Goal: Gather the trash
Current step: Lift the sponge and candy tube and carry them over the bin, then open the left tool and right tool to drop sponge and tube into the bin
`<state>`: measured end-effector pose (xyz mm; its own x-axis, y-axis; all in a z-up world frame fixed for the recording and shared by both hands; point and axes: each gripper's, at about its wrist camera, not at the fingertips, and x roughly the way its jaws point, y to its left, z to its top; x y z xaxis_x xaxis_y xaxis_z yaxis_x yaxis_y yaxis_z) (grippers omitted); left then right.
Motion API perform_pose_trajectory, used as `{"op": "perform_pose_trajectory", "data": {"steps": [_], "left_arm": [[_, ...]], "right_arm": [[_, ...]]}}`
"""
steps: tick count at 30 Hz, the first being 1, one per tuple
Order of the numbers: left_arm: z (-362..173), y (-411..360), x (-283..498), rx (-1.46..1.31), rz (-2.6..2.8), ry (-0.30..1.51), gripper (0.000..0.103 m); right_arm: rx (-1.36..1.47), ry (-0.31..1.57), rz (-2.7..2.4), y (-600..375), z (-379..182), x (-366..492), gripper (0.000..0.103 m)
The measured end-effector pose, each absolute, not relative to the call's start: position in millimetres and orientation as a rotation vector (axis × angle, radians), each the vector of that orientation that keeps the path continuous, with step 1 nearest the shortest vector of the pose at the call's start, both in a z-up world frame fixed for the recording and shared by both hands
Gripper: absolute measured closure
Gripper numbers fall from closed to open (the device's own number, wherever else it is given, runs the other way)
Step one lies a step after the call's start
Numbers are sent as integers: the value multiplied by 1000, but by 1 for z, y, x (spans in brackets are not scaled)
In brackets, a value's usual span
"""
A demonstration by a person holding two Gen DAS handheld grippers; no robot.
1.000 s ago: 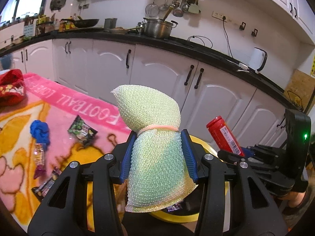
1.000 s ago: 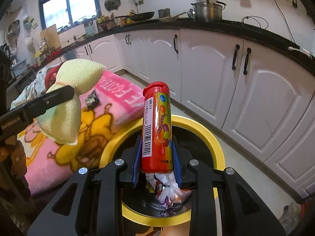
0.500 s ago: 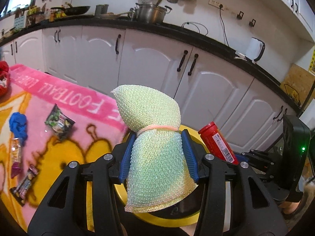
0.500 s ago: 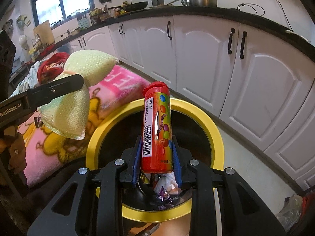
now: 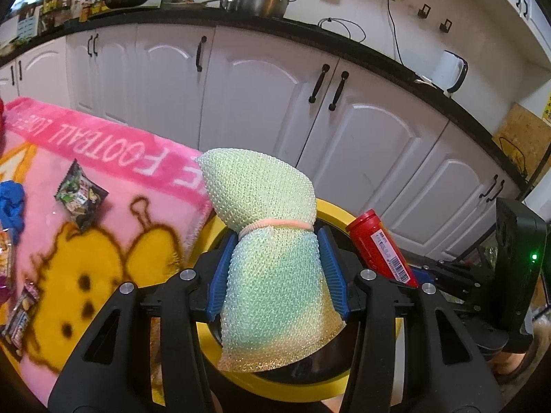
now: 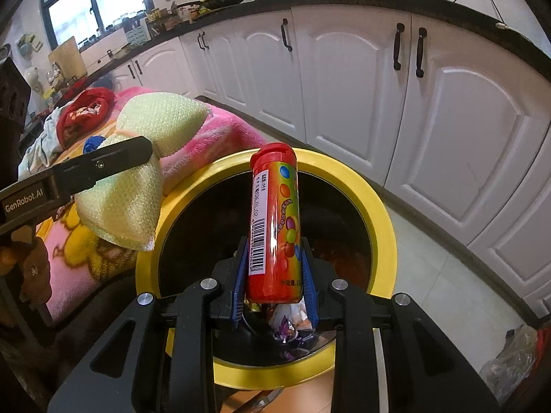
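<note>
My left gripper [image 5: 273,268] is shut on a pale green mesh pouch [image 5: 265,241] tied with a pink band. It holds it over the left rim of the yellow-rimmed trash bin [image 5: 351,213]. The pouch also shows in the right wrist view [image 6: 137,168]. My right gripper [image 6: 273,275] is shut on a red candy tube [image 6: 275,220], upright over the open bin [image 6: 382,213]. Wrappers [image 6: 289,323] lie in the bin's bottom. The tube shows in the left wrist view [image 5: 378,244] too.
A pink blanket [image 5: 103,241] left of the bin carries a dark snack packet [image 5: 81,196], a blue item [image 5: 12,203] and small wrappers [image 5: 20,309]. White cabinets [image 5: 344,130] under a black counter stand close behind. A red cloth [image 6: 86,110] lies farther left.
Both grippers have moved in over the bin with their loads; the bin's opening now sits closer beneath them. Both grips are unchanged.
</note>
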<state>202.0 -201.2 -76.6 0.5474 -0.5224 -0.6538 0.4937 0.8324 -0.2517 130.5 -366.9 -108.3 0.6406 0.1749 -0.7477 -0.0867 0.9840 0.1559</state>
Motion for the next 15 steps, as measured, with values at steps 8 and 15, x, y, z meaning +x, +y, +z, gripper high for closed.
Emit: {"op": "perform_pose_trajectory", "data": {"steps": [8, 15], "left_arm": [[-81, -196, 206, -51, -581, 798, 47], [-75, -186, 201, -54, -553, 782, 28]], "right_arm": [[138, 865, 113, -375, -110, 133, 64], [153, 855, 104, -378, -107, 131, 59]]}}
